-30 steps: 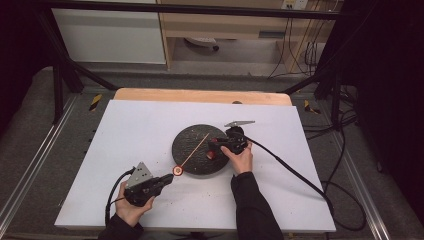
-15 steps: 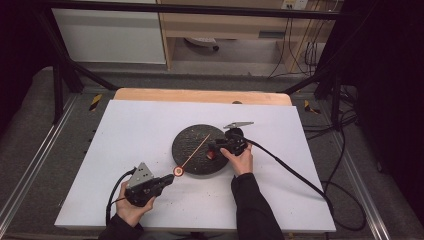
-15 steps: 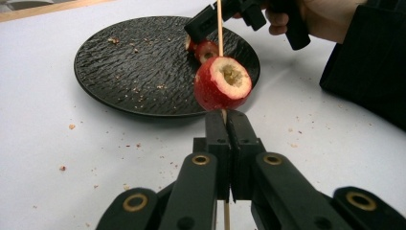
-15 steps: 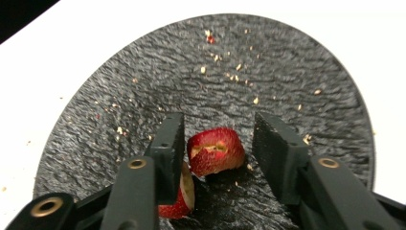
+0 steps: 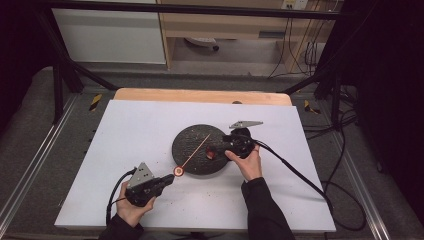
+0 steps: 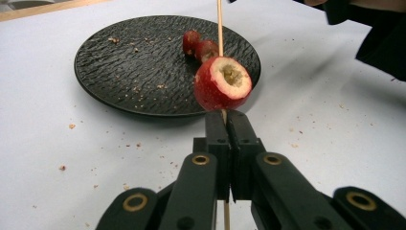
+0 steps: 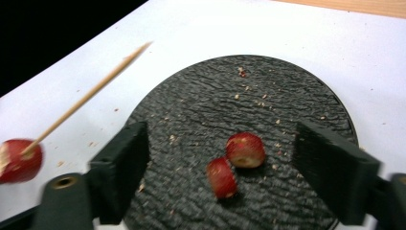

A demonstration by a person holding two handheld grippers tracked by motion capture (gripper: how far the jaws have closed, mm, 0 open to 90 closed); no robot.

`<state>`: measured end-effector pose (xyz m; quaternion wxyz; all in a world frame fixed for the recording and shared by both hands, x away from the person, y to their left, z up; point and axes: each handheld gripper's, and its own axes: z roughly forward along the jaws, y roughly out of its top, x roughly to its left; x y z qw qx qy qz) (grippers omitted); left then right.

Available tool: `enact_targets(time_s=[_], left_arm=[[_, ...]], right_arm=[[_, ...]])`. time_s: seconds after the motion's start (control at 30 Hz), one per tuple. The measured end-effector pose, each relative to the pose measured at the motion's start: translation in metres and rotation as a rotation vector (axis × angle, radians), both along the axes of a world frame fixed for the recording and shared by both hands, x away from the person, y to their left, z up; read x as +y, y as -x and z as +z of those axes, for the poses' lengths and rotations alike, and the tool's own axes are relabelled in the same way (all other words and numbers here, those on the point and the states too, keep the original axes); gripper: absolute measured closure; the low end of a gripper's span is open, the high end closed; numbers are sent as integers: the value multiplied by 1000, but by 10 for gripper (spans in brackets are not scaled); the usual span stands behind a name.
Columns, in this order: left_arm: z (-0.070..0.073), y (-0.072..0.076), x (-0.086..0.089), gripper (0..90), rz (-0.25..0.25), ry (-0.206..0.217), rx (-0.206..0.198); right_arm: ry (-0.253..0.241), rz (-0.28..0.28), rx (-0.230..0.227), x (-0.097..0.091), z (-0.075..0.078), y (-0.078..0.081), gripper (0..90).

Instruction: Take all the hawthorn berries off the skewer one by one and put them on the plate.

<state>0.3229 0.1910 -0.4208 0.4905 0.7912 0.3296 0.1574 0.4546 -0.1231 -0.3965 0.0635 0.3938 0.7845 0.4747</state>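
Left gripper view shows the left gripper [image 6: 225, 125] clenched on a skewer [image 6: 219, 24] with one red fruit [image 6: 222, 84] threaded, while the right gripper [image 7: 239, 167], jaws just opening, hovers released over seemingly two pieces [image 7: 245, 149] left on the plate [image 7: 201, 96].

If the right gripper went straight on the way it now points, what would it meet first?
Probably the two red fruit pieces on the black plate: they lie between the open jaws of the right gripper, just ahead. Depth is hard to judge.
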Motion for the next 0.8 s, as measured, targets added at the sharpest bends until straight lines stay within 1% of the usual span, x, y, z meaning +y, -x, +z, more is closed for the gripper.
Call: enact_targets(time_s=[0.1,0.23,0.4,0.53,0.67,0.8], left_arm=[[0,0,0,887,1,0,2],[0,0,-2,887,-1,-3,0],[0,0,-5,887,-3,-7,-3],[0,1,-7,887,-5,-9,-4],[0,1,-10,887,-8,-9,-5],[1,3,-16,887,-14,-8,-7]], right_arm=[[11,9,-15,-2,3,10,132],[22,39,-14,-2,6,24,63],[-2,79,-4,0,6,41,47],[-24,113,5,3,4,51,43],[-44,122,11,5,4,59,35],[-56,133,10,6,2,65,40]])
